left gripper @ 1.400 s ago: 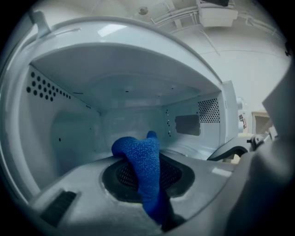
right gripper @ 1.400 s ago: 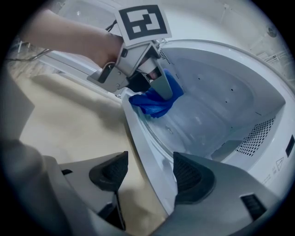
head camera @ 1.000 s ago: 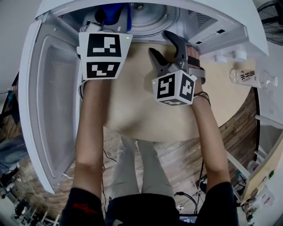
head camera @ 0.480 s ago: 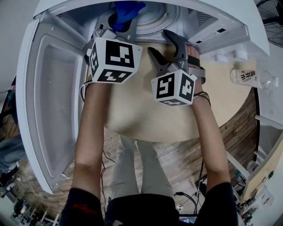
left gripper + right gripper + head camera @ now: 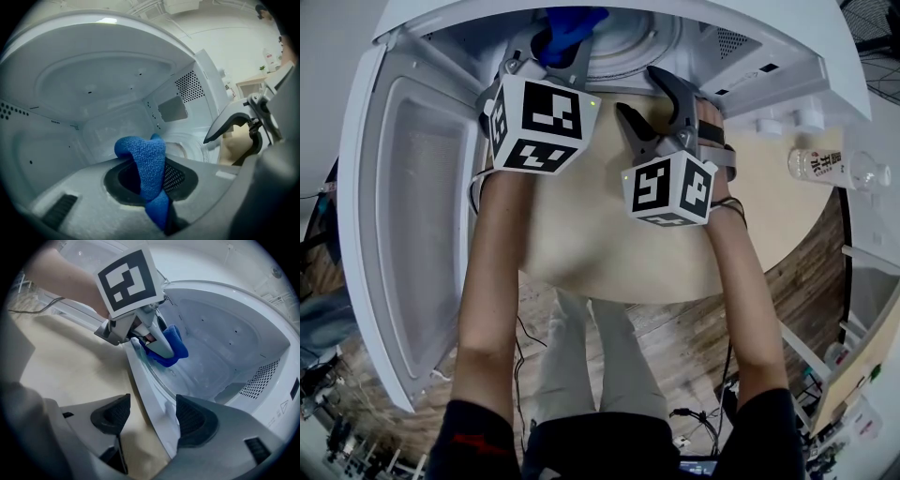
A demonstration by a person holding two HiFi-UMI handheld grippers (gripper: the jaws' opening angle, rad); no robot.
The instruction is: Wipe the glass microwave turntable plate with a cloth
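The microwave [image 5: 750,56] stands on a pale worktop [image 5: 600,244] with its door [image 5: 412,216] swung fully open to the left. The left gripper [image 5: 555,52] reaches into the oven cavity, and its jaws are pressed together on a blue cloth [image 5: 570,21]. In the left gripper view the cloth [image 5: 143,159] bulges up out of the pinch and folds over the front of the jaws. The glass plate [image 5: 628,52] lies on the floor of the cavity, and the cloth is at the near left part of it, just behind the front edge of the oven. It seems to lie on the glass, but I cannot tell this for sure. The right gripper [image 5: 642,94] is outside the cavity, just in front of the opening and to the right of the left one. Its jaws stand wide apart and hold nothing; in the right gripper view [image 5: 147,416] the white front edge of the oven runs between them. A plastic bottle [image 5: 820,161] lies on the worktop, well apart at the right.
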